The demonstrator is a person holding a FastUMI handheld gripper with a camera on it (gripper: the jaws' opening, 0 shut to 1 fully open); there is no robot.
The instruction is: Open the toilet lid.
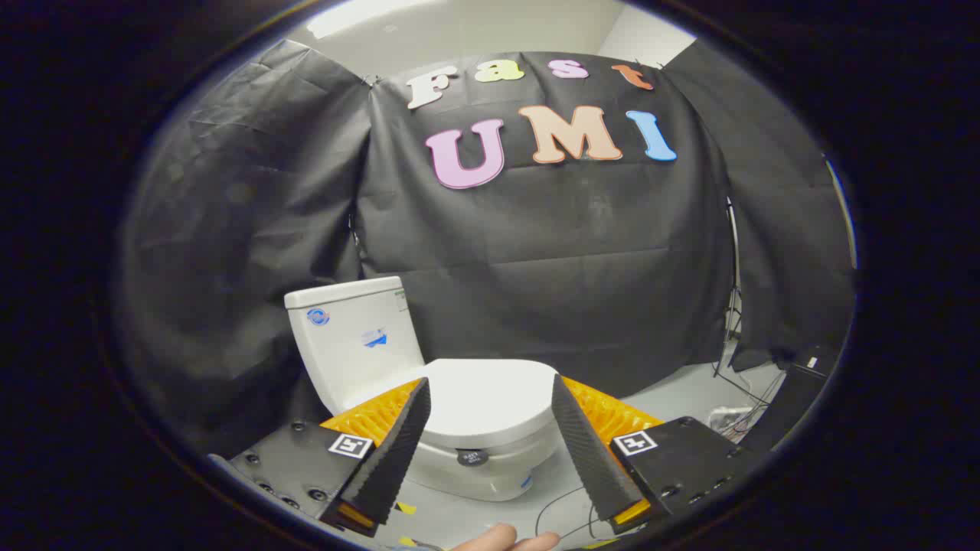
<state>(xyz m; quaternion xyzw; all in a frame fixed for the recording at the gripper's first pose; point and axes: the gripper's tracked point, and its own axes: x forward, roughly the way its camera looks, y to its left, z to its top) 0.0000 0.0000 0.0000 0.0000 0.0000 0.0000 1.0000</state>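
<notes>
1. A recording booth rigged as a mock bathroom, no real home.
2. Black cloth (551, 252) hung as walls, creased, with plain white room walls (490, 27) above.
3. White toilet (429, 383) alone on a pale floor (681, 394).
4. Loose cables (735, 383) trailing beside the cloth.

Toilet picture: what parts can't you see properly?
- Gripper view: the sides of the closed toilet lid hide behind the open gripper's fingers.
- The stickers on the tank are too small to make out.
- The toilet's base is partly hidden by the fingers.
- The hand below is cut off by the view's edge.
</notes>
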